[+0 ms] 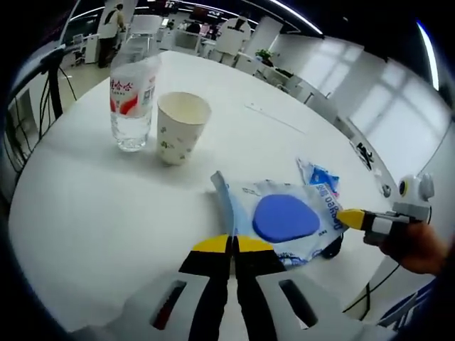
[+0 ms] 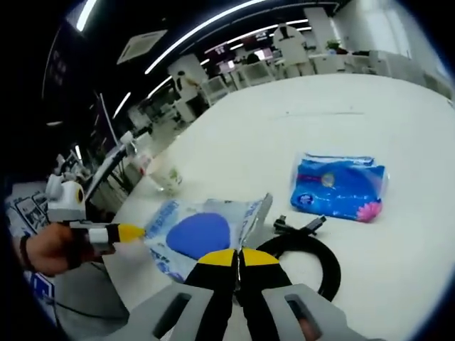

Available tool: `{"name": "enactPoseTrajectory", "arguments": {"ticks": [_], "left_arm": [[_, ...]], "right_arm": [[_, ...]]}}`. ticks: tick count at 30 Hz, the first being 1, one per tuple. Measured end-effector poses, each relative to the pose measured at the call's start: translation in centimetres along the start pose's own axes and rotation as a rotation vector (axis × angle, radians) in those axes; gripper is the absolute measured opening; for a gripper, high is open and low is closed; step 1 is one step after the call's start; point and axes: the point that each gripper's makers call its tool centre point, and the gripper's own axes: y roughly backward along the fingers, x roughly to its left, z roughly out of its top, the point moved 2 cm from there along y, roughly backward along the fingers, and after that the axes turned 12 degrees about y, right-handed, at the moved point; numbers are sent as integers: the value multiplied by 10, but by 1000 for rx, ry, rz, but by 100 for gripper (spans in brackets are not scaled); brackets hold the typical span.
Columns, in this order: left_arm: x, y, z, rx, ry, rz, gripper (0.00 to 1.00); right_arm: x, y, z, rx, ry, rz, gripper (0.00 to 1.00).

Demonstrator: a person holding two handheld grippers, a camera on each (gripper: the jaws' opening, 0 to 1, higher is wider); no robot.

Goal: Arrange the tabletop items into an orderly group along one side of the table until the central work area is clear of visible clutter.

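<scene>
The black cable (image 2: 313, 259) is lying partly hidden behind the right tongs (image 2: 238, 253), and the print on the blue tissue pack (image 2: 340, 186) is too small to read. Both tongs are pinching opposite edges of the clear bag with the blue pad (image 1: 284, 217), stretching it flat on the white surface (image 1: 106, 213); the left tongs (image 1: 232, 244) are closing on its near edge. The water bottle (image 1: 132, 99) and paper cup (image 1: 180, 128) are standing side by side farther off.

Both grippers (image 1: 232, 244) (image 2: 239, 256) clamped (jaws together).
</scene>
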Motion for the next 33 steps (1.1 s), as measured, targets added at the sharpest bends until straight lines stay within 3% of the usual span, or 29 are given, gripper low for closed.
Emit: {"name": "enactPoseTrajectory", "arguments": {"ticks": [4,5,11,19,27,33], "left_arm": [[-3,-6,13,-26,20,-5,0],[-1,-14,25,-36,25,-6,0],[-2,-26,43,-68,56,-3,0],[3,-37,53,-90,103,15,0],[12,-63,65,-104,170,31,0],[13,-62,66,-108,193,38,0]], "right_arm": [[-3,-7,11,-12,-1,0,0],[-5,-12,14,-16,-4,-1,0],[-12,-28,27,-22,-20,-6,0],[-20,-43,34,-20,-40,-19,0],[-29,-63,31,2,-64,-48,0],[-34,-70,29,7,-76,-57,0]]}}
